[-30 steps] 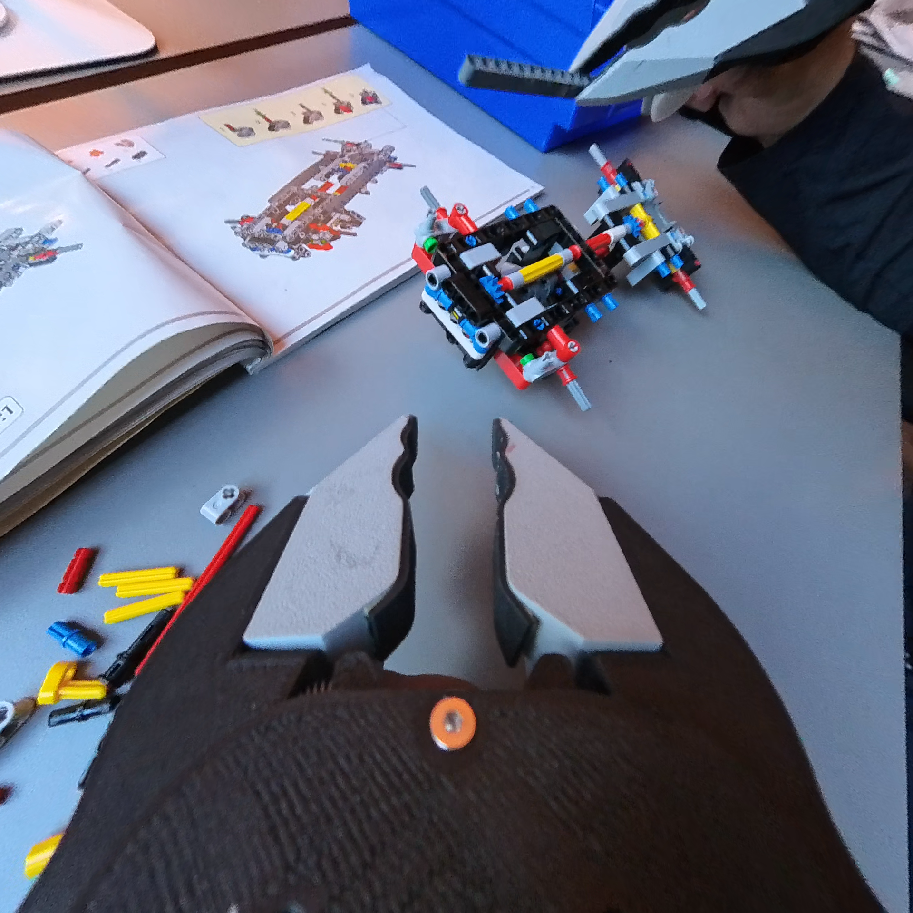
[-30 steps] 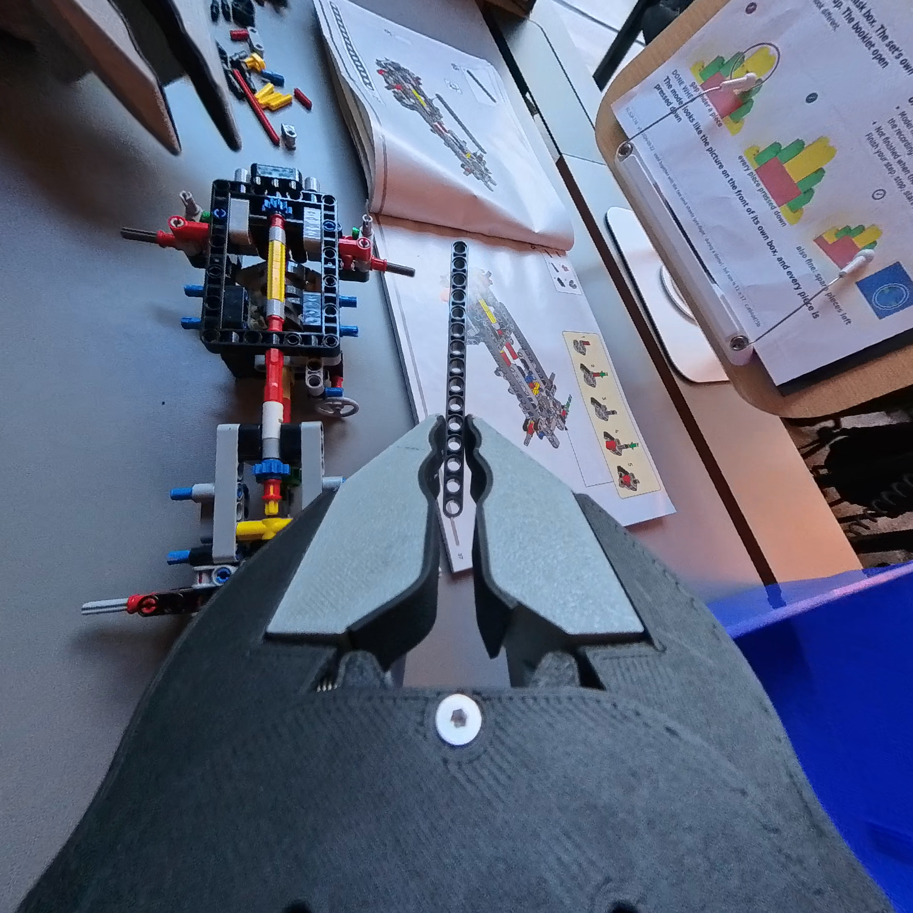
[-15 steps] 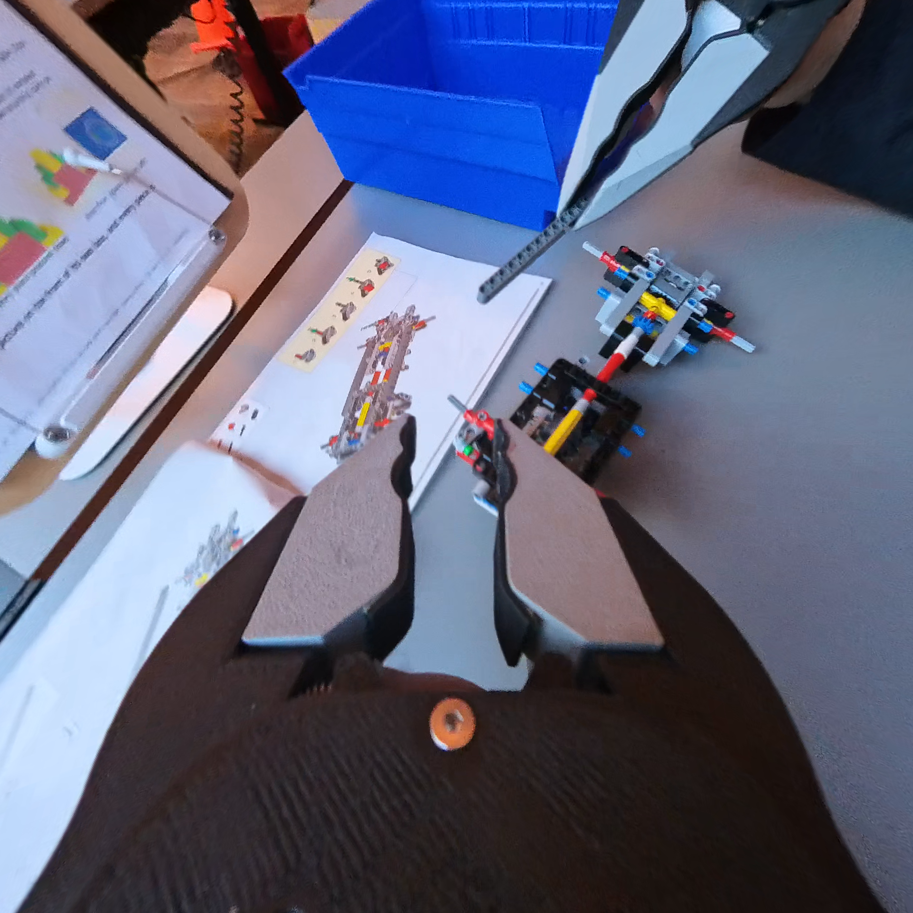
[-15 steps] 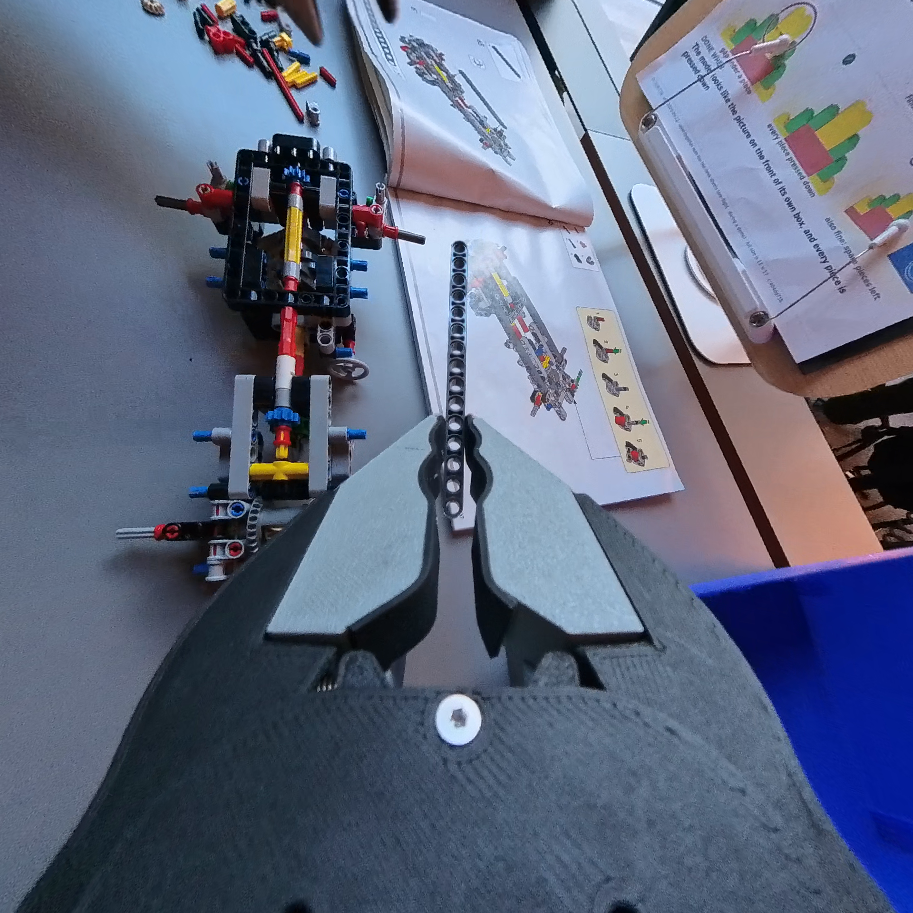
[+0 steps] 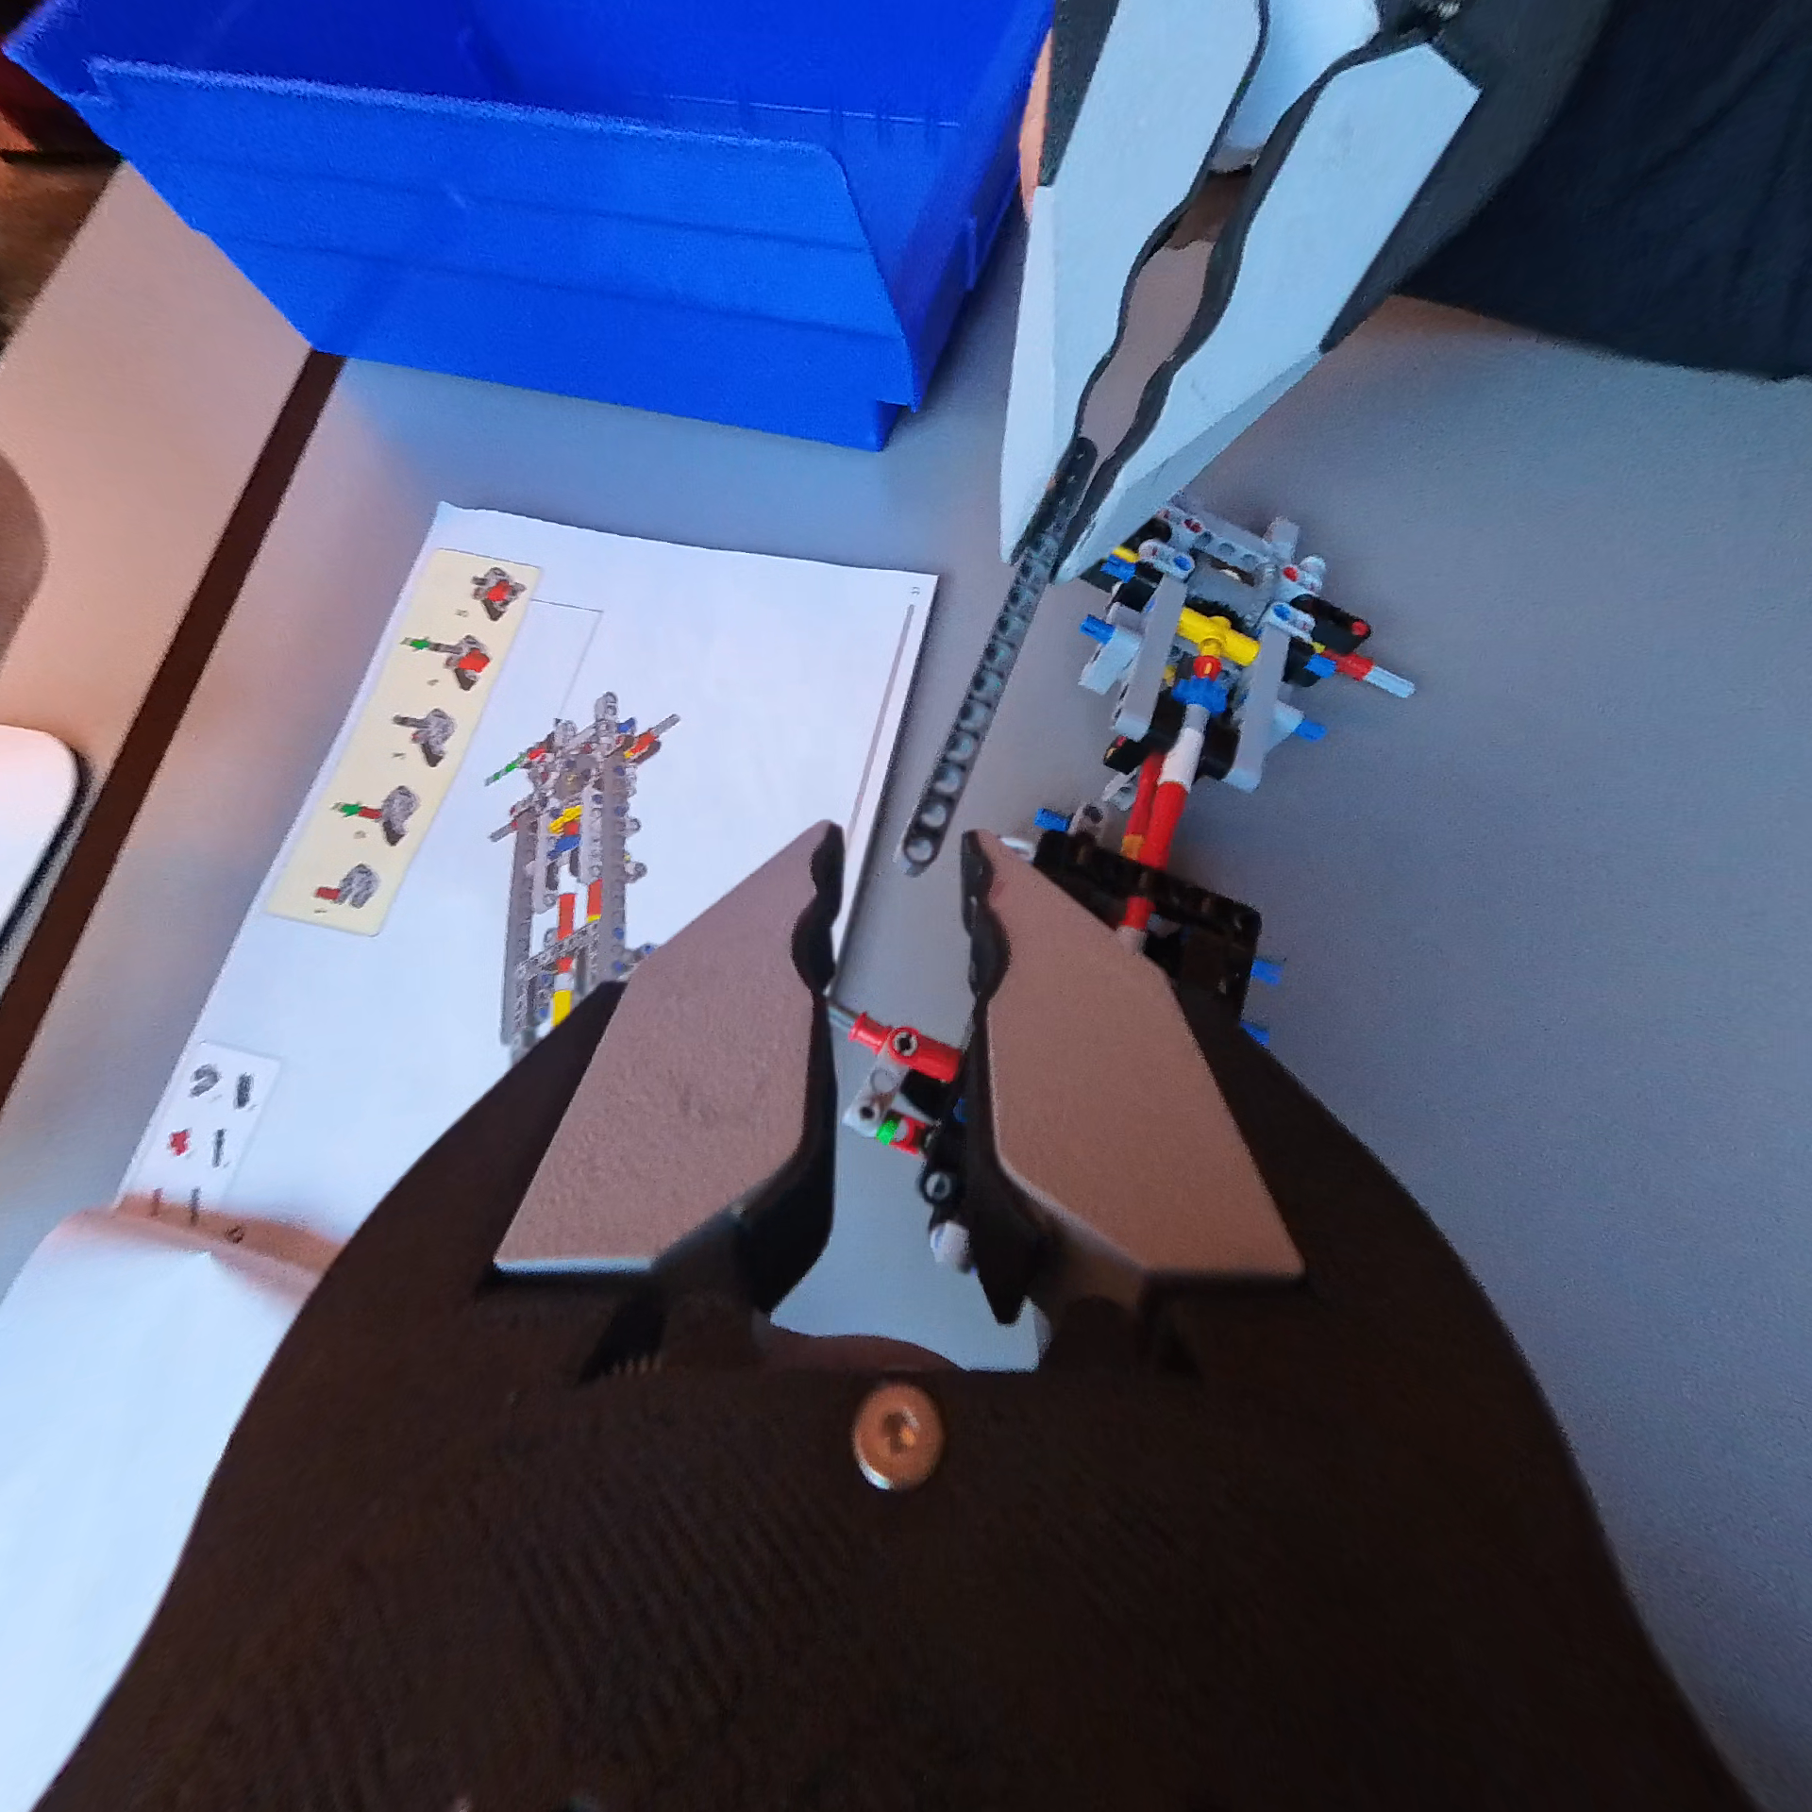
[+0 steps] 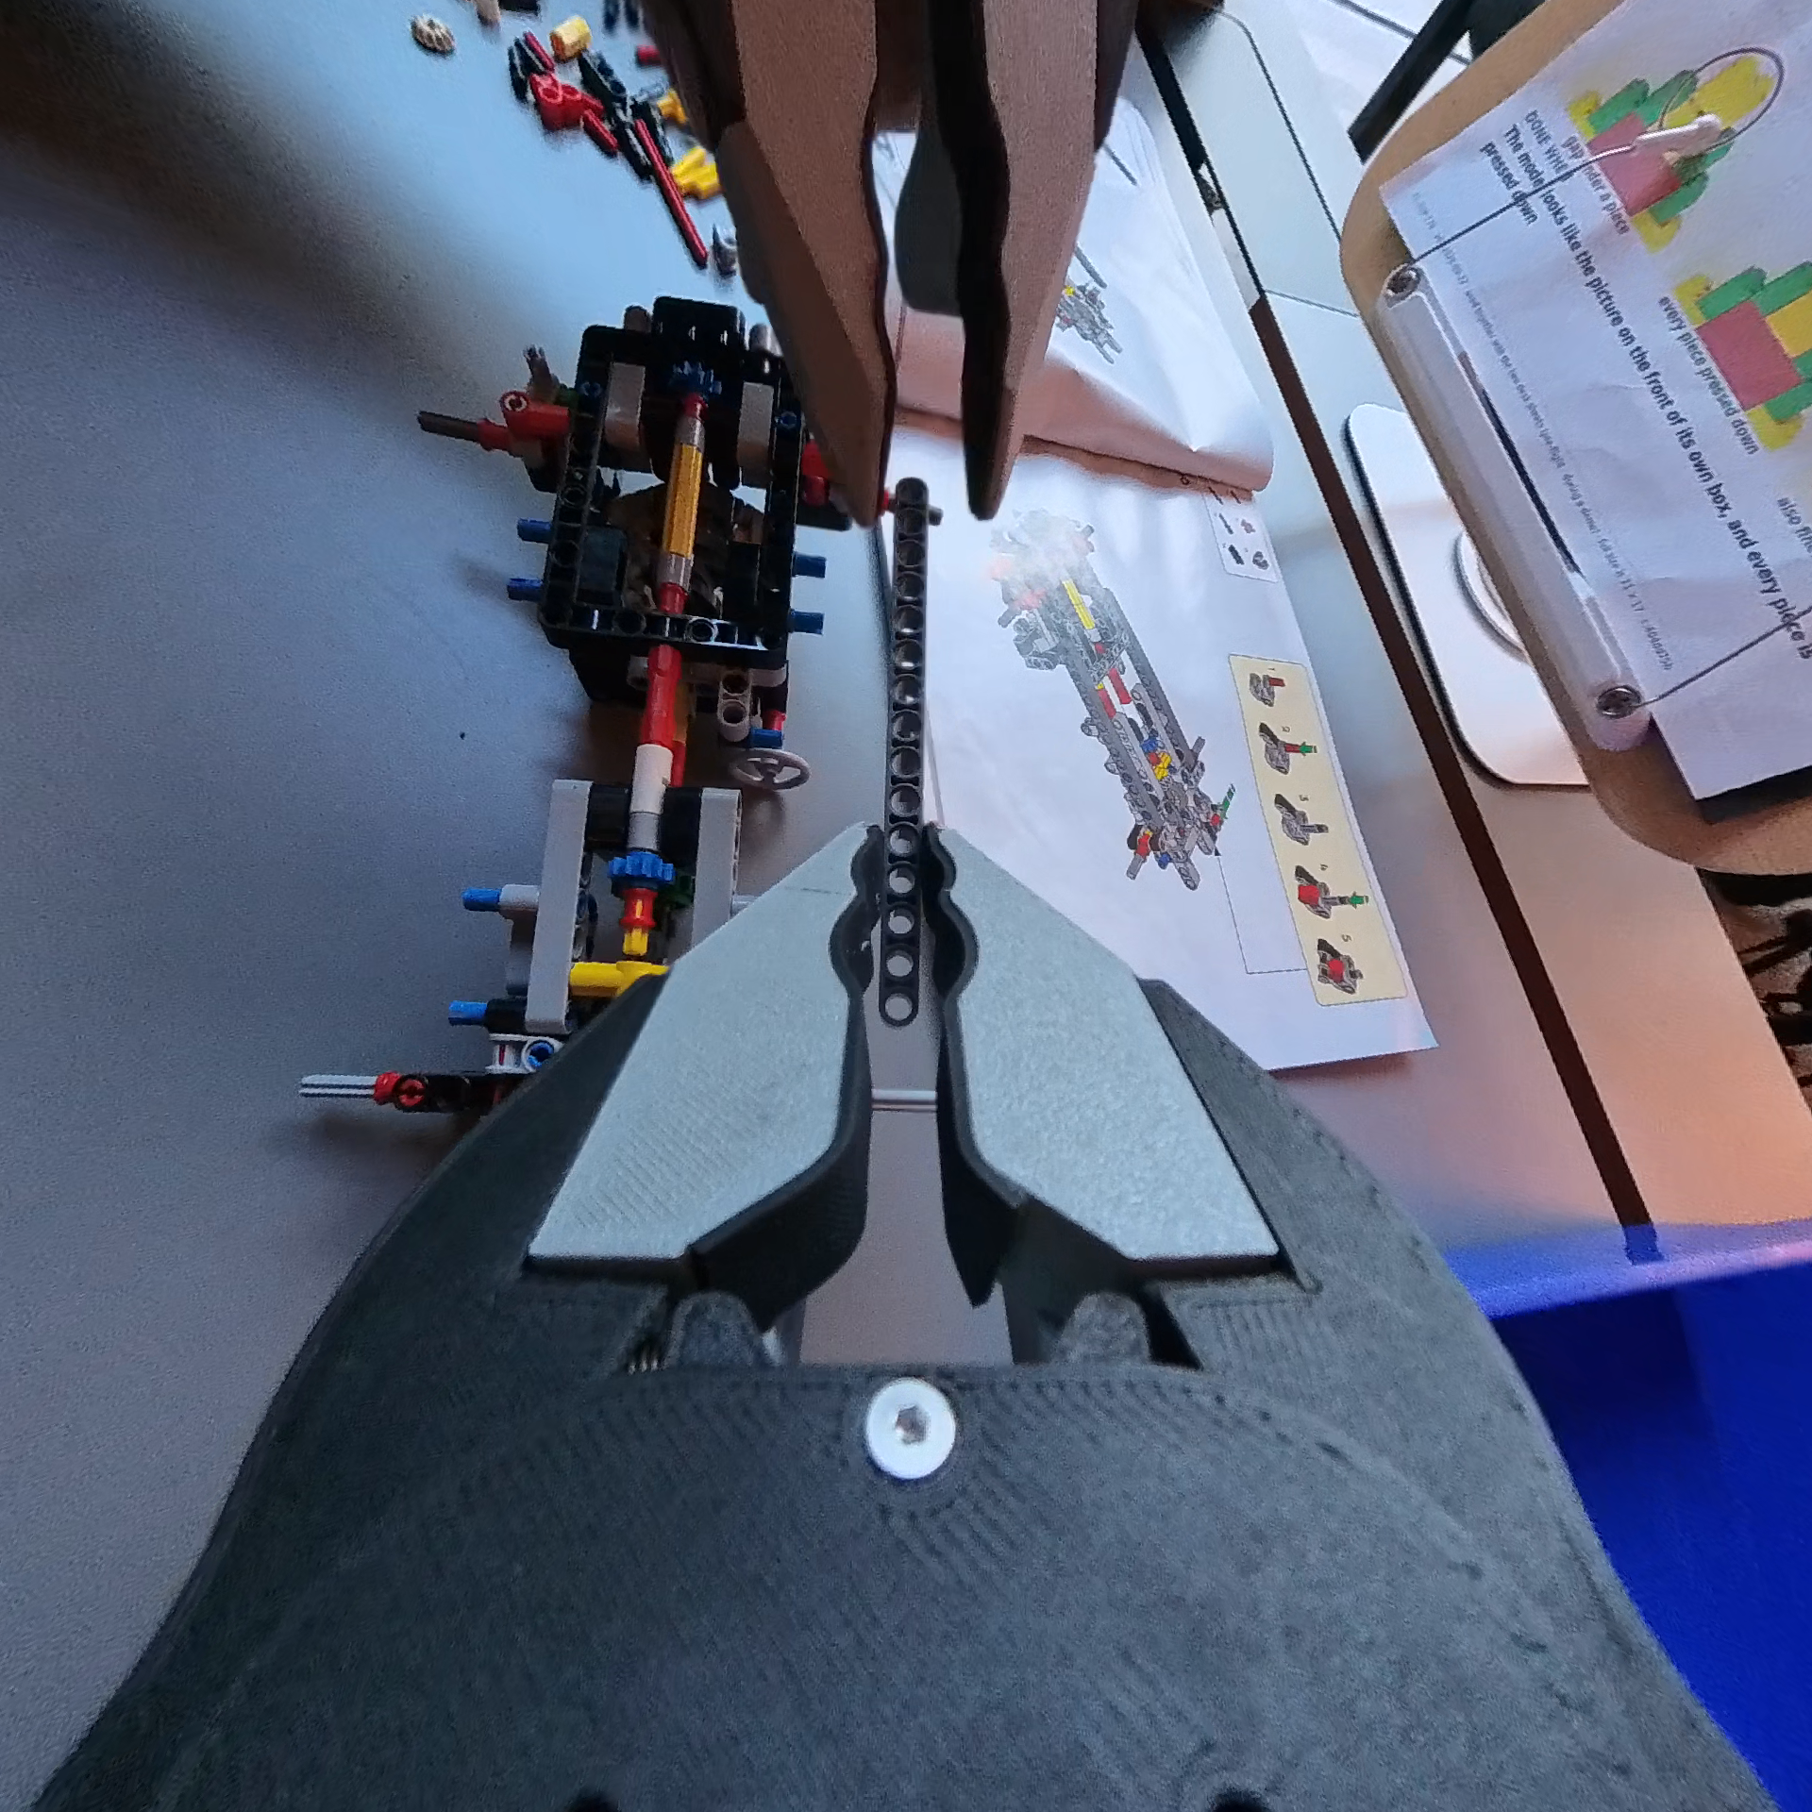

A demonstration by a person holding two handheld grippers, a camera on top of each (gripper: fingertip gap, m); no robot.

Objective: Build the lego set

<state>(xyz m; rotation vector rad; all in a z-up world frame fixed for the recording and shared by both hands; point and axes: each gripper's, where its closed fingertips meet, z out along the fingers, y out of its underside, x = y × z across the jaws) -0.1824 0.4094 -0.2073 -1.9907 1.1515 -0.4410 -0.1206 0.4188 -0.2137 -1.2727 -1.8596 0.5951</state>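
right gripper (image 6: 904, 863) clamped tight, left gripper (image 5: 900, 855) parted, tips facing

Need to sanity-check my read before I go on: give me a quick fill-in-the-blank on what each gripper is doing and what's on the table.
1. The right gripper is shut on a long black ____ with holes.
2. The left gripper holds nothing; its jaws are ____.
3. The beam's free end lies between the left gripper's ____.
4. The bin behind the booklet is ____.

Missing words: beam; open; fingertips; blue

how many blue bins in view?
1. The blue bin sits at the table's far edge in the left wrist view, beyond the instruction booklet; the right wrist view shows its corner.
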